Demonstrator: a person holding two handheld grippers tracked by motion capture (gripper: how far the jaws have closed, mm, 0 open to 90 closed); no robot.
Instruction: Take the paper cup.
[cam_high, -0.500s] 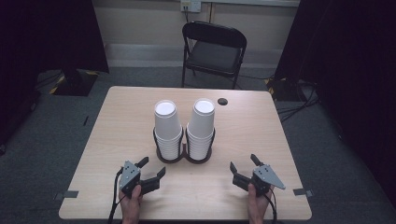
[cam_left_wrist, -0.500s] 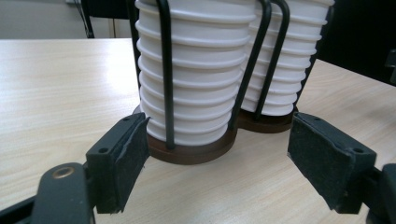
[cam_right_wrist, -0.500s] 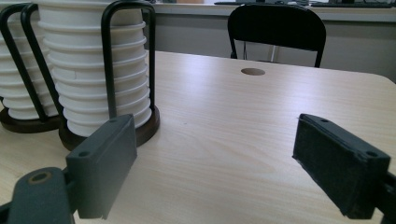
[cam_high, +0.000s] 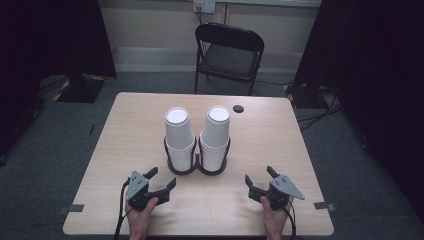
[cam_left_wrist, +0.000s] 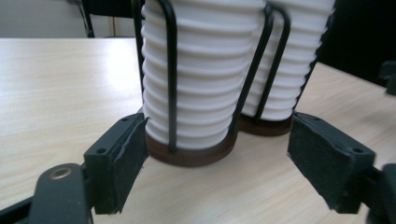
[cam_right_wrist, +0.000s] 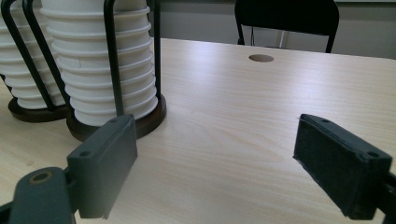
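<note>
Two tall stacks of white paper cups, a left one (cam_high: 179, 135) and a right one (cam_high: 216, 132), stand upside down in a black wire holder (cam_high: 195, 171) with round brown bases at the middle of the table. My left gripper (cam_high: 163, 177) rests just in front of the holder's left side, open, with nothing between its jaws. In the left gripper view the nearer stack (cam_left_wrist: 201, 70) rises right beyond the open left gripper (cam_left_wrist: 219, 135). My right gripper (cam_high: 259, 173) sits open to the right of the holder, over bare wood. The right gripper view has a stack (cam_right_wrist: 100, 60) ahead on the left.
The light wooden table (cam_high: 280, 145) has a small round hole (cam_high: 238, 108) near its far edge. A black folding chair (cam_high: 229, 52) stands behind the table. Dark curtains hang at both sides, and cables lie on the grey floor.
</note>
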